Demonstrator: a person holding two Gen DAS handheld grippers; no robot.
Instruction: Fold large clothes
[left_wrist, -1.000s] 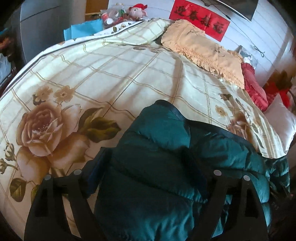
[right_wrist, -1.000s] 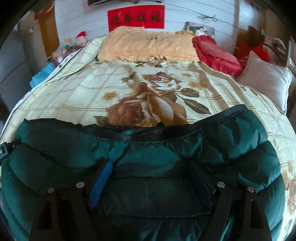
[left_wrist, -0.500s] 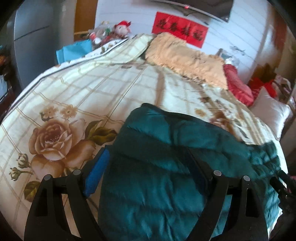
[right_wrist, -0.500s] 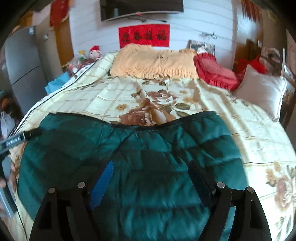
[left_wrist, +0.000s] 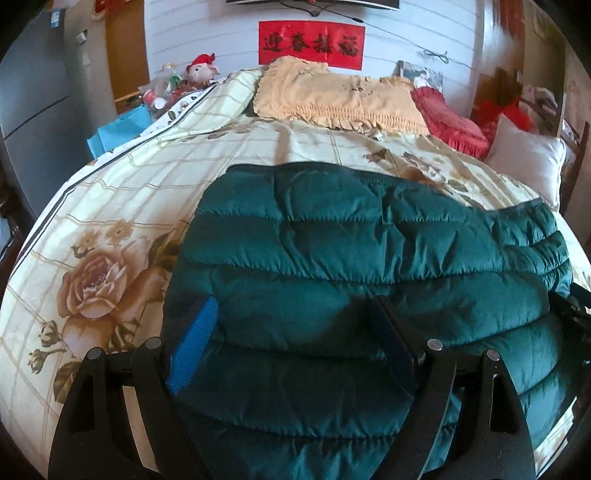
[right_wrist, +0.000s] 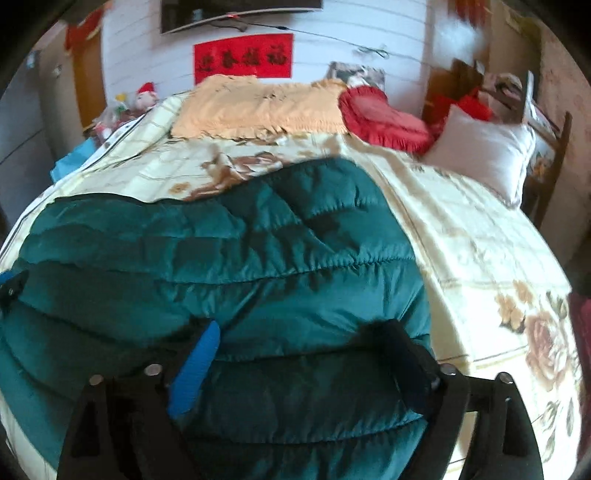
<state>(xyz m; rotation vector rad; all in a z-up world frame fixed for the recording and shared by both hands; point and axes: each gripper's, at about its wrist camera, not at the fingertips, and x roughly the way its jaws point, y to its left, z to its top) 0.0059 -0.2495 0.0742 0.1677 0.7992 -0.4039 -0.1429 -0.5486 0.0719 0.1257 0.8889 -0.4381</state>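
A dark green quilted jacket (left_wrist: 369, 258) lies spread flat on the cream rose-print bed cover (left_wrist: 122, 206). My left gripper (left_wrist: 295, 332) hovers over the jacket's left part, jaws wide and pressing on nothing. My right gripper (right_wrist: 301, 354) hangs over the jacket (right_wrist: 221, 266) near its right edge; its jaws are opening, with only flat jacket fabric below the gap. The right gripper (left_wrist: 576, 306) shows at the left wrist view's right edge. At the right wrist view's left edge I see the left gripper (right_wrist: 11, 284).
At the head of the bed lie a yellow fringed pillow cover (left_wrist: 340, 96), a red cushion (left_wrist: 447, 122) and a white pillow (left_wrist: 524, 162). A plush toy (left_wrist: 201, 70) and a blue bag (left_wrist: 118, 129) sit at the far left. A wooden chair (right_wrist: 546, 155) stands right.
Both grippers drew back from the jacket, which went from bunched close under the fingers to lying flat. The left view rolled level. The right jaws spread a little wider.
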